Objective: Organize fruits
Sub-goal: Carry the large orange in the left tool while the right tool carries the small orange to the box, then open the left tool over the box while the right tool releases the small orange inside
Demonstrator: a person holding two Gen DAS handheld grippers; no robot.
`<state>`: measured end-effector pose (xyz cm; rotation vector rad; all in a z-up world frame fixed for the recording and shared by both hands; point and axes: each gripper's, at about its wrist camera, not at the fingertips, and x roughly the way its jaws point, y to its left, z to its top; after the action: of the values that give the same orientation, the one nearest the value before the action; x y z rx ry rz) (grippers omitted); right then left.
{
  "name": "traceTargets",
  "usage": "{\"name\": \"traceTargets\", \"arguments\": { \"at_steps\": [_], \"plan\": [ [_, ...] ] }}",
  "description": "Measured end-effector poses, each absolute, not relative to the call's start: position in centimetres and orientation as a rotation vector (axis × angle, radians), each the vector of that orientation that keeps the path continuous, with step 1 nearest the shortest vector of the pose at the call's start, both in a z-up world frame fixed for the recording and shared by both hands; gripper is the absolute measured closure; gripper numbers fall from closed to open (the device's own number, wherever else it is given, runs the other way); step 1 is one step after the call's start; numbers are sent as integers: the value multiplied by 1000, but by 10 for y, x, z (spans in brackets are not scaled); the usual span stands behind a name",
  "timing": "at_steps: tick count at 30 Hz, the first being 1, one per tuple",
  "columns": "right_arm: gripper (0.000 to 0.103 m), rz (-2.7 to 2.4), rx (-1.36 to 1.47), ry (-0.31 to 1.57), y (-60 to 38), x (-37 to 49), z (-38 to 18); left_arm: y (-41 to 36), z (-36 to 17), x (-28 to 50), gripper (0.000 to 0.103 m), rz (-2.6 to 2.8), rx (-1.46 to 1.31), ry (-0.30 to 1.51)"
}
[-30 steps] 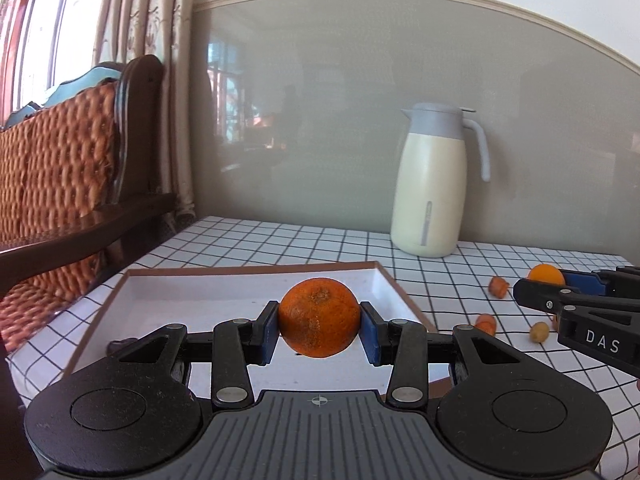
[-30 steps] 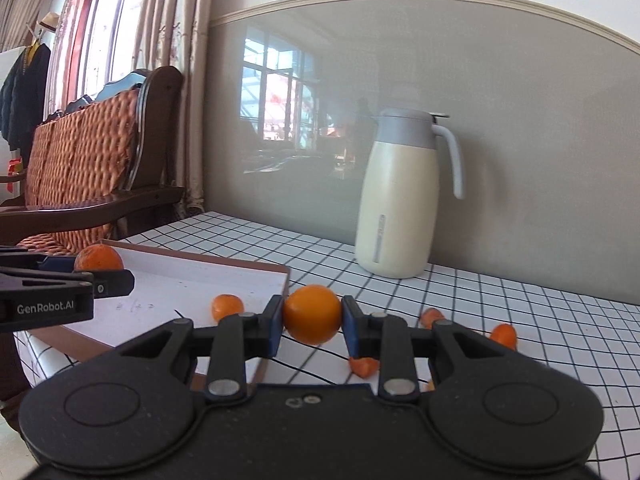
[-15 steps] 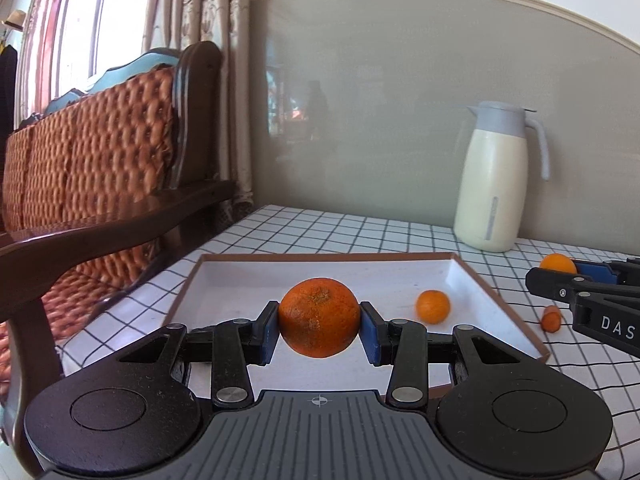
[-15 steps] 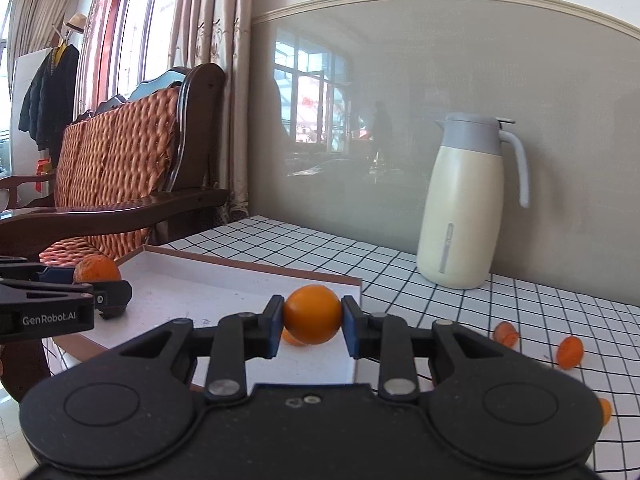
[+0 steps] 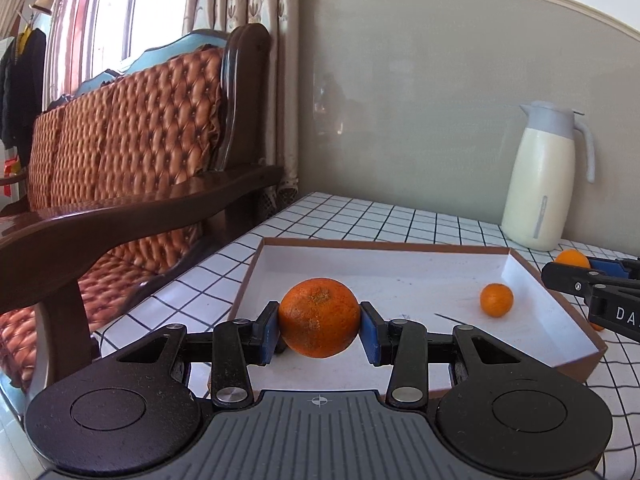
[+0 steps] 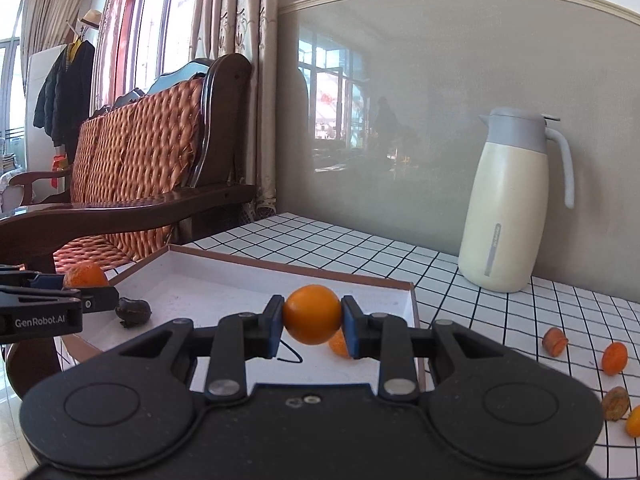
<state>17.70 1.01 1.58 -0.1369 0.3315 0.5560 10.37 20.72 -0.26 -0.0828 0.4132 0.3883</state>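
Left wrist view: the left gripper [image 5: 319, 325] pinches a large orange [image 5: 319, 311] with a rough skin between its two blue pads, and holds it above the near part of a shallow white tray [image 5: 560, 302] with a brown rim. One small orange [image 5: 496, 299] lies inside the tray, near its right wall. The tray rests on a table with a checked cloth [image 5: 360, 216]. At the right edge the right gripper [image 5: 576, 276] comes in – it carries a small smooth orange fruit [image 5: 573, 258]. A cream jug [image 5: 538, 184] stands at the wall.

Right wrist view: the right gripper pinches the smooth orange fruit [image 6: 312, 314] tight over the tray's near right part. A dark brown item [image 6: 133, 311] lies in the tray beside the left gripper [image 6: 86, 280]. Several small fruits [image 6: 614, 357] are scattered on the cloth at the right – outside the tray.
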Motion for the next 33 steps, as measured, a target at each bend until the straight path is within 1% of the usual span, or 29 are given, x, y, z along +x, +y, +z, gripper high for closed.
{"name": "traceTargets", "arguments": {
  "at_steps": [10,14,30,31,32,33],
  "plan": [
    [81,556,-141,324,25,213,18,224,9,144,61,423,-97,380],
    [81,552,-137,328,28,230,17,234,6,159,61,432,-121,395],
    [80,565,-106,470,38,288,7,249,-5,205,61,447,-119,468],
    [73,561,-112,470,37,290,6,250,-6,207,61,451,-120,468],
    [63,534,-121,448,36,290,6,250,-7,207,58,452,-116,463],
    [20,490,-126,413,34,288,7,250,-7,206,50,464,-109,446]
  ]
}}
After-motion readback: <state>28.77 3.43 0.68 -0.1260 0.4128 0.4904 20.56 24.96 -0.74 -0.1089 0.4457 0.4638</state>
